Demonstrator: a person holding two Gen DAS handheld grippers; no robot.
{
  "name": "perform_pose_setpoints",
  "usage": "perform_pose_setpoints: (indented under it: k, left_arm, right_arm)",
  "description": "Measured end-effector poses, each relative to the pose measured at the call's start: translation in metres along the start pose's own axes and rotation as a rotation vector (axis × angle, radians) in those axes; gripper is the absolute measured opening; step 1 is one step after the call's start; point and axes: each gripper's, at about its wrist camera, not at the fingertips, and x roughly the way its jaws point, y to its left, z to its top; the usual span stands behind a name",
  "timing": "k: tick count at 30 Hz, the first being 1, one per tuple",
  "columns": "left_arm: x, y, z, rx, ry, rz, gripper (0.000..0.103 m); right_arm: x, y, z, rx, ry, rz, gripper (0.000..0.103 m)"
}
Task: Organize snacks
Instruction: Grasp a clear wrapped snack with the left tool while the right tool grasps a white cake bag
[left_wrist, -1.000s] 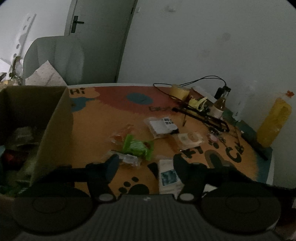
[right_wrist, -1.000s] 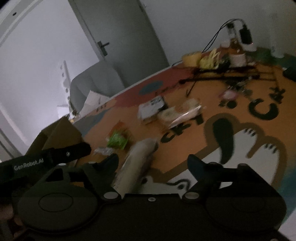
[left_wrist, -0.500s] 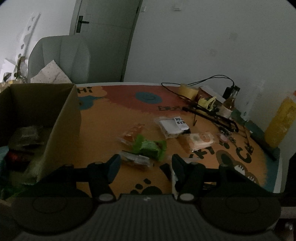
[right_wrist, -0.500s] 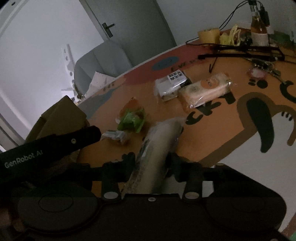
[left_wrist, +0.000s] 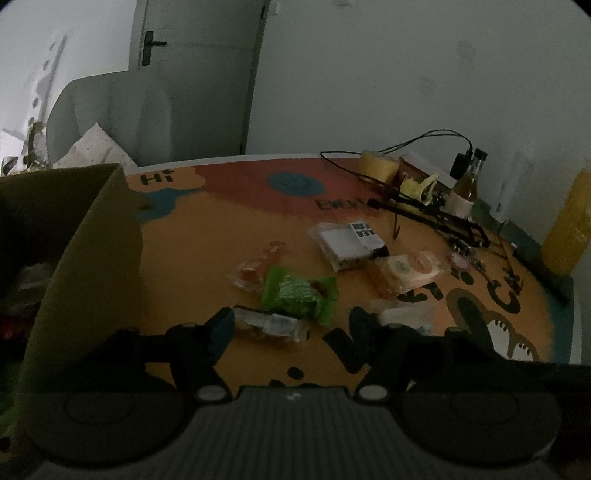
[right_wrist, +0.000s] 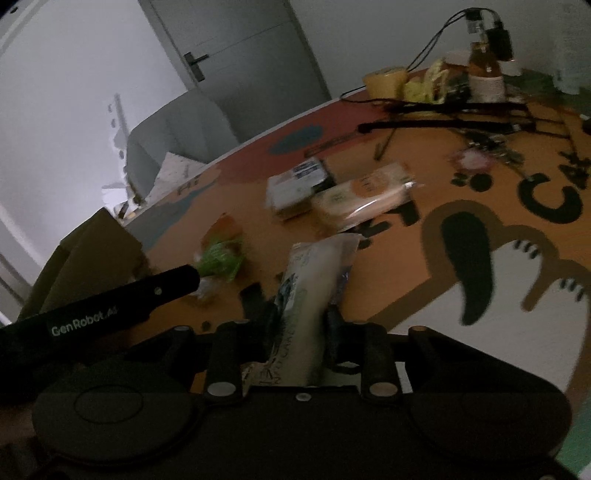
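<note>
Right gripper (right_wrist: 299, 317): matt black plastic, clamped on a glossy pale film snack pack (right_wrist: 308, 295). Green wrapper (left_wrist: 297, 293) at 12 o'clock of the left gripper (left_wrist: 291, 332) is shiny crinkled foil. Box (left_wrist: 92, 258) at 9 o'clock is matt brown cardboard. Table mat (left_wrist: 221, 229) is smooth printed, low sheen. Bottle (left_wrist: 467, 184) at 2 o'clock is glass.

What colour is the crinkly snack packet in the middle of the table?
Bright green, clearest in the left wrist view.
</note>
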Motion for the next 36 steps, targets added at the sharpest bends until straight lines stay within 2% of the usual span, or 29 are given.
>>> perform_pose_setpoints:
  k: [6,8,9,11,13,20,25,28,30,34,36]
  left_arm:
    - [0.013,0.001,0.000,0.002,0.019,0.017,0.069]
    - [0.017,0.001,0.000,0.010,0.023,0.027,0.069]
    - [0.019,0.000,0.000,0.015,0.024,0.031,0.070]
    - [0.022,0.000,-0.001,0.027,0.022,0.038,0.070]
    - [0.026,0.000,-0.002,0.027,0.031,0.043,0.071]
    - [0.038,0.002,-0.003,0.050,0.045,0.076,0.078]
    - [0.040,0.012,-0.006,0.021,0.037,0.086,0.076]
    - [0.039,0.012,-0.009,0.019,0.030,0.093,0.068]
    - [0.037,0.013,-0.009,0.013,0.023,0.108,0.052]
    - [0.035,0.015,-0.010,0.000,0.016,0.120,0.037]
    - [0.034,0.016,-0.010,0.000,0.012,0.128,0.027]
  right_arm:
    - [-0.006,-0.015,0.007,0.007,-0.028,-0.075,0.026]
    - [-0.008,-0.018,0.008,0.005,-0.038,-0.100,0.029]
    - [-0.008,-0.020,0.009,0.003,-0.042,-0.104,0.034]
    - [-0.008,-0.019,0.009,-0.011,-0.052,-0.119,0.038]
    - [-0.006,-0.017,0.009,-0.021,-0.049,-0.119,0.046]
    - [0.001,-0.014,0.005,-0.043,-0.036,-0.131,0.051]
    - [0.003,-0.012,0.006,-0.048,-0.040,-0.134,0.053]
    - [0.004,-0.010,0.006,-0.054,-0.042,-0.138,0.055]
    - [0.005,-0.010,0.005,-0.055,-0.043,-0.141,0.055]
    - [0.004,-0.007,0.005,-0.055,-0.035,-0.150,0.056]
    - [0.003,-0.004,0.004,-0.063,-0.026,-0.151,0.060]
